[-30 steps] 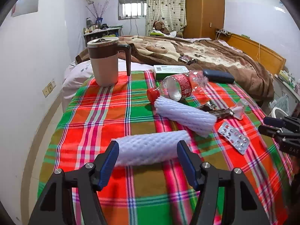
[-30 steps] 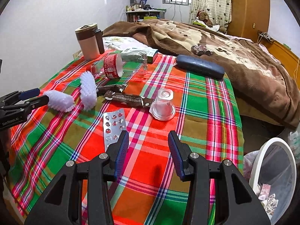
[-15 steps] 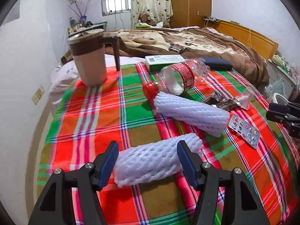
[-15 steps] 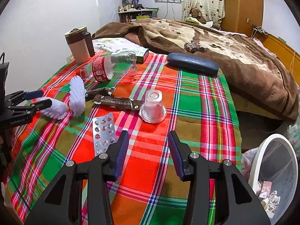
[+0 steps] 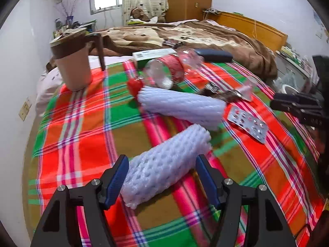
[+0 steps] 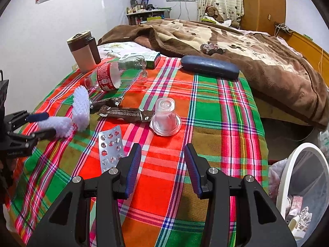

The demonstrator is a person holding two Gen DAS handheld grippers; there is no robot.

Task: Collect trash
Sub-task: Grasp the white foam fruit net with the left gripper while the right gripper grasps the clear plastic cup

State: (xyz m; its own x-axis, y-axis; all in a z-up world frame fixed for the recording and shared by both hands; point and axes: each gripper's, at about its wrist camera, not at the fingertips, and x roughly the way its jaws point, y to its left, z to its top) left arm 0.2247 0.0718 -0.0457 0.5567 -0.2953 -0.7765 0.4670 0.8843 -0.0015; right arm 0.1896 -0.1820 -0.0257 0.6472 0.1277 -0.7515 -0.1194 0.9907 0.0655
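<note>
My left gripper (image 5: 162, 170) is open around the near end of a white foam net sleeve (image 5: 166, 164) on the plaid cloth; the sleeve lies between the jaws, and I cannot tell if the pads touch it. A second foam sleeve (image 5: 181, 107) lies beyond it. My right gripper (image 6: 163, 160) is open and empty above the cloth, short of an upturned clear plastic cup (image 6: 165, 117). A pill blister (image 6: 110, 146), brown wrappers (image 6: 125, 113) and an empty plastic bottle (image 6: 115, 74) lie nearby. The white trash bin (image 6: 304, 185) stands at the lower right.
A brown and beige mug (image 5: 72, 65), a green and white box (image 6: 150, 57) and a dark blue case (image 6: 209, 66) sit at the far side of the cloth. A brown blanket (image 6: 257, 47) covers the bed behind. A white wall is on the left.
My left gripper has moved forward, so the near foam sleeve now sits between its jaws and has turned to a slant. My right gripper has moved closer to the cup and blister.
</note>
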